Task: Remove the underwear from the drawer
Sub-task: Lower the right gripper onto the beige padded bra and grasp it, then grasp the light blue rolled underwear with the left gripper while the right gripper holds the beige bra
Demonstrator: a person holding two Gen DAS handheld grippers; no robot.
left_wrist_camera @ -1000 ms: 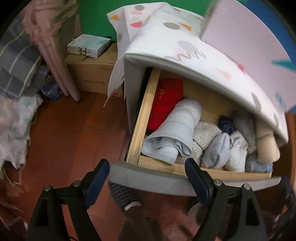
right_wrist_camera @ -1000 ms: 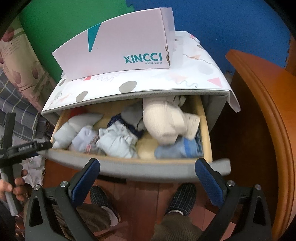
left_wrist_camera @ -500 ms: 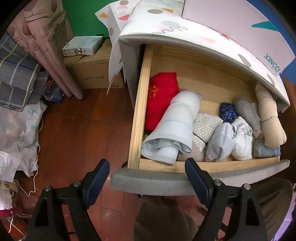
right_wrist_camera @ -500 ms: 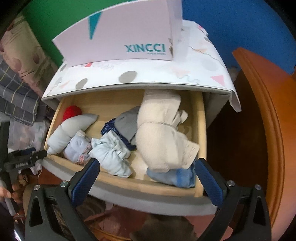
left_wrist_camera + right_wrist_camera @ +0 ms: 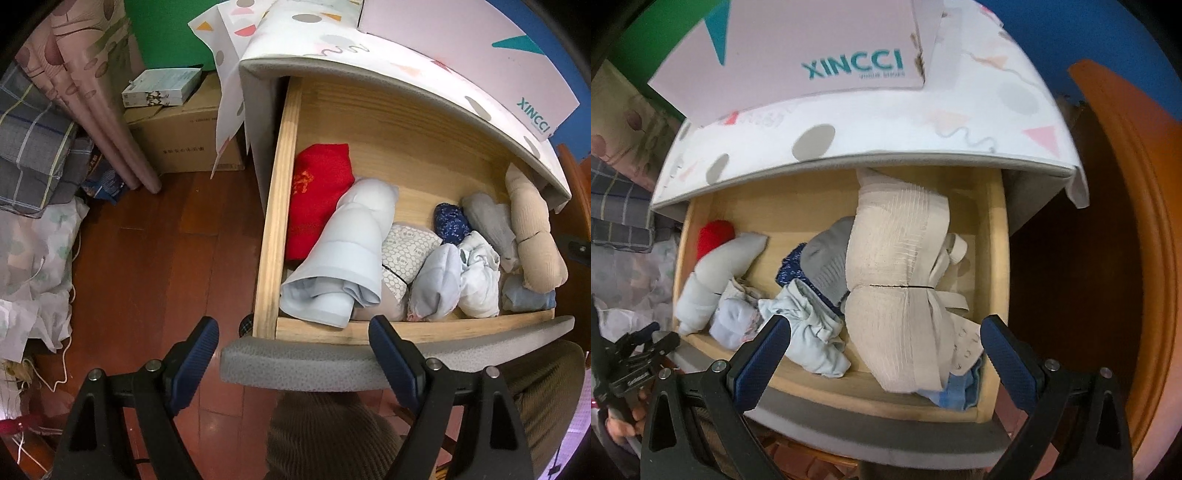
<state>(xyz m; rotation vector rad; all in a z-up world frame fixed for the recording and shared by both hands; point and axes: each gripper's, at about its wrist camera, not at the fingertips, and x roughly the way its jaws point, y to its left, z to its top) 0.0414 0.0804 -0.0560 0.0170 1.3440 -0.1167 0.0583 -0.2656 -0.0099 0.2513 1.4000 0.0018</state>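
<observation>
The wooden drawer (image 5: 271,236) (image 5: 995,236) stands pulled out of a grey nightstand, full of rolled clothes. In the left wrist view I see a red roll (image 5: 317,195), a long pale blue roll (image 5: 343,266), a patterned white roll (image 5: 406,247), pale blue underwear (image 5: 439,284) and a beige ribbed roll (image 5: 535,236). In the right wrist view the beige roll (image 5: 897,280) lies under my right gripper (image 5: 886,350), beside pale blue underwear (image 5: 809,332). Both grippers are open and hold nothing. My left gripper (image 5: 291,350) hovers over the drawer's grey front (image 5: 369,365).
A pink XINCCI shoebox (image 5: 798,51) sits on the nightstand's patterned cover (image 5: 960,136). An orange wooden bed frame (image 5: 1130,221) stands right of the drawer. Cardboard box (image 5: 184,136), curtain (image 5: 96,92) and piled bedding (image 5: 33,155) crowd the floor at left. The person's knee (image 5: 328,435) is below the drawer.
Both grippers have risen and tipped down over the drawer, so more of its inside shows. The right gripper has come closer to the beige roll. Nothing has been picked up.
</observation>
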